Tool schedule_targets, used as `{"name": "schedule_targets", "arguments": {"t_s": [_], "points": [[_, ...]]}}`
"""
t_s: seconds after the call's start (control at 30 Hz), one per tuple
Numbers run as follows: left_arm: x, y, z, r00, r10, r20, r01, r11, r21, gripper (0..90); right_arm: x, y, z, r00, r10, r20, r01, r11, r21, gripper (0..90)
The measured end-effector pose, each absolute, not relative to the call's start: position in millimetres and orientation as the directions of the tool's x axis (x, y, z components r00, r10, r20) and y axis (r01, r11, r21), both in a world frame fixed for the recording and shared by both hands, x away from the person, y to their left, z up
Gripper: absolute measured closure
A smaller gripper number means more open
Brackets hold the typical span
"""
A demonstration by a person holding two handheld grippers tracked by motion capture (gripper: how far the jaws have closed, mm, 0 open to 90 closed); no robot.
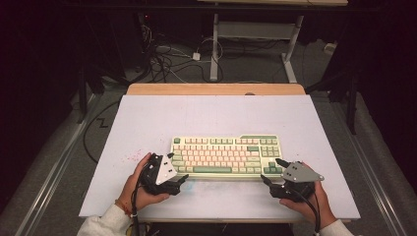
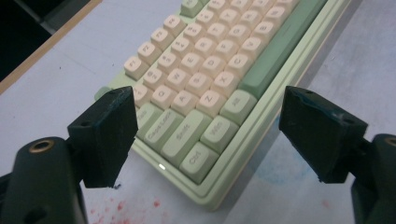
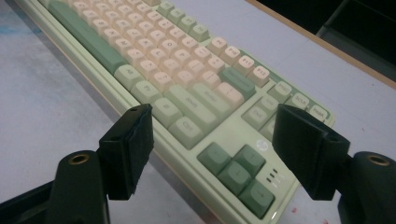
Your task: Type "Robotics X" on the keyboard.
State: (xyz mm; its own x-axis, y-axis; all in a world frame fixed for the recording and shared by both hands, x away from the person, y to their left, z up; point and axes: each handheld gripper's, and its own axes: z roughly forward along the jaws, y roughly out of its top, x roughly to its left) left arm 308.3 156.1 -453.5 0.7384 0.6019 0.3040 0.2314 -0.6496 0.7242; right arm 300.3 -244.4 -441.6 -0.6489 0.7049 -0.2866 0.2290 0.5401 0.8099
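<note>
On the white table point(image 1: 147, 118), near its front edge and roughly centred: keyboard point(image 1: 226, 156), pale green case, cream and green keys, long side running across. Flanked at both short ends. Left gripper point(image 1: 178, 168) at the left end, jaws wide apart and empty, straddling the near-left corner by the Ctrl key point(image 2: 198, 158) without touching. Right gripper point(image 1: 272, 171) at the right end, jaws likewise spread and empty, framing the near-right corner with the arrow keys point(image 3: 236, 172); no contact visible there either.

Likely rigid and moderately heavy for its size: a hard plastic case that should not flex when lifted from both ends. Smooth, slightly glossy sides, so probably slippery under hard pads. Keycaps loose-fitting and easily popped or pressed; best avoided. Best hold judged to be the bare case rim point(image 2: 219, 191) at each short end or corner, pinched top to bottom or squeezed inward end against end, both sides together so as not to let it twist or pivot.

Plenty of bare surface behind the keyboard, up to the wooden strip point(image 1: 216, 89) at the far edge, and to either side. Much less in front: only a narrow band before the near edge, where the hands already sit. Pushing forward or sideways safe; pulling back risky, with an overhang and drop close by. Red specks point(image 1: 132, 156) on the surface at left, no obstacle.
</note>
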Motion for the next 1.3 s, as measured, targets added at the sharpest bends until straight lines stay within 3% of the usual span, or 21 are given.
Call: {"name": "schedule_targets", "arguments": {"t_s": [0.27, 0.33, 0.37, 0.4, 0.53, 0.57, 0.7, 1.3], "points": [[303, 169, -462, 0.722, 0.627, 0.292, 0.263, -0.639, 0.722, 18.1, 313, -235, -431, -0.683, 0.685, -0.254, 0.232, 0.534, 0.813, 43.3], [302, 172, -463, 0.720, 0.631, 0.289, 0.271, -0.638, 0.721, 18.1, 320, -229, -429, -0.690, 0.679, -0.253, 0.242, 0.545, 0.803, 52.2], [302, 173, -464, 0.719, 0.631, 0.289, 0.274, -0.641, 0.717, 18.1, 320, -229, -429, -0.690, 0.679, -0.253, 0.242, 0.545, 0.803, 52.2], [302, 174, -465, 0.719, 0.631, 0.291, 0.279, -0.646, 0.711, 18.2, 324, -224, -429, -0.705, 0.667, -0.242, 0.249, 0.552, 0.796, 61.3], [299, 176, -465, 0.714, 0.635, 0.293, 0.283, -0.646, 0.709, 18.1, 331, -215, -430, -0.723, 0.647, -0.243, 0.251, 0.574, 0.780, 71.9], [299, 177, -465, 0.712, 0.639, 0.291, 0.285, -0.642, 0.712, 18.2, 335, -208, -430, -0.735, 0.633, -0.241, 0.250, 0.585, 0.772, 80.6], [297, 179, -465, 0.712, 0.639, 0.291, 0.290, -0.645, 0.707, 18.1, 342, -198, -429, -0.746, 0.622, -0.238, 0.247, 0.591, 0.768, 87.9], [296, 183, -470, 0.716, 0.635, 0.291, 0.302, -0.657, 0.690, 18.2, 384, -144, -439, -0.770, 0.597, -0.226, 0.285, 0.639, 0.715, 90.0]]}}
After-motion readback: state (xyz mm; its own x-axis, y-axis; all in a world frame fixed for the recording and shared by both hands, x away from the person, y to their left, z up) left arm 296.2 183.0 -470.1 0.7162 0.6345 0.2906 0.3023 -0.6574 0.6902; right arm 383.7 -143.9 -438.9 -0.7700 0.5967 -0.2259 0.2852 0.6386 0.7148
